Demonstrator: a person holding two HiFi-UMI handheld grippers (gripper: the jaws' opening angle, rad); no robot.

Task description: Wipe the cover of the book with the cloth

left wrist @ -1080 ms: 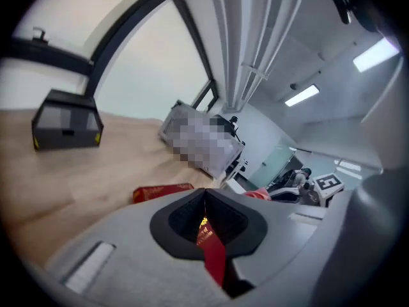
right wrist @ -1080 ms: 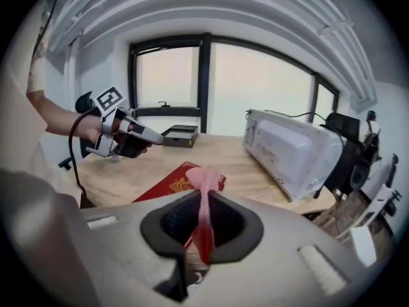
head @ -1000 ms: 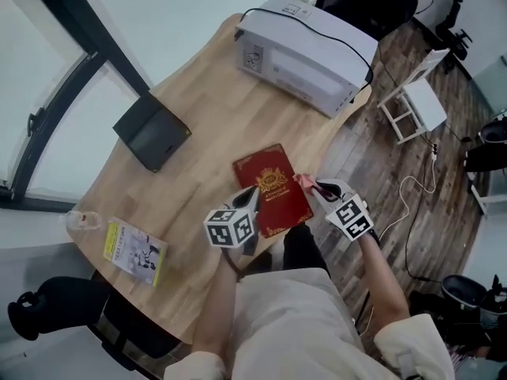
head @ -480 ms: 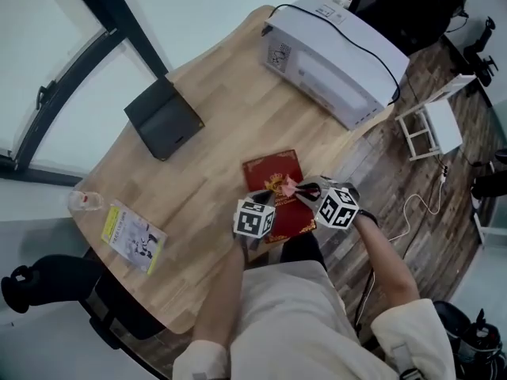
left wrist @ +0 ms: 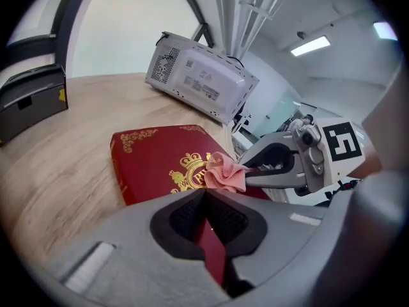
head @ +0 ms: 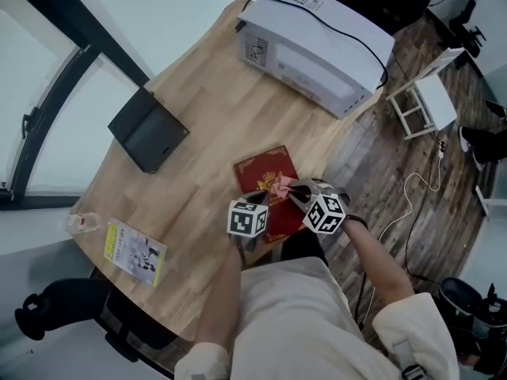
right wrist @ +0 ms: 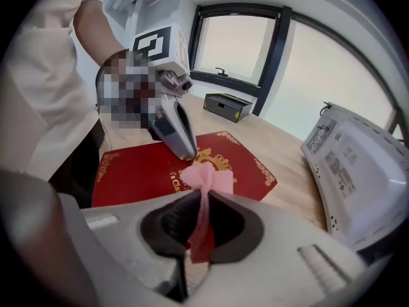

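A red book (head: 264, 179) with a gold crest lies at the wooden table's near edge. My right gripper (head: 290, 188) is shut on a small pink cloth (head: 280, 184), which rests on the cover near the crest. In the right gripper view the cloth (right wrist: 208, 179) bunches out ahead of the right gripper (right wrist: 203, 200) over the book (right wrist: 137, 171). My left gripper (head: 257, 198) is shut, its tips (right wrist: 185, 151) pressed down on the cover beside the cloth. The left gripper view shows the book (left wrist: 156, 155), the cloth (left wrist: 223, 174) and the right gripper (left wrist: 248, 171).
A white microwave-like box (head: 317, 50) with a black cable stands at the table's far end. A black case (head: 149, 129) lies to the left, a yellow booklet (head: 133, 252) and a clear glass (head: 79, 222) near the left corner. A white stool (head: 424, 105) stands on the floor.
The right gripper has carried the pink cloth leftward from the book's right edge onto the cover. The left gripper has stayed on the book's near part.
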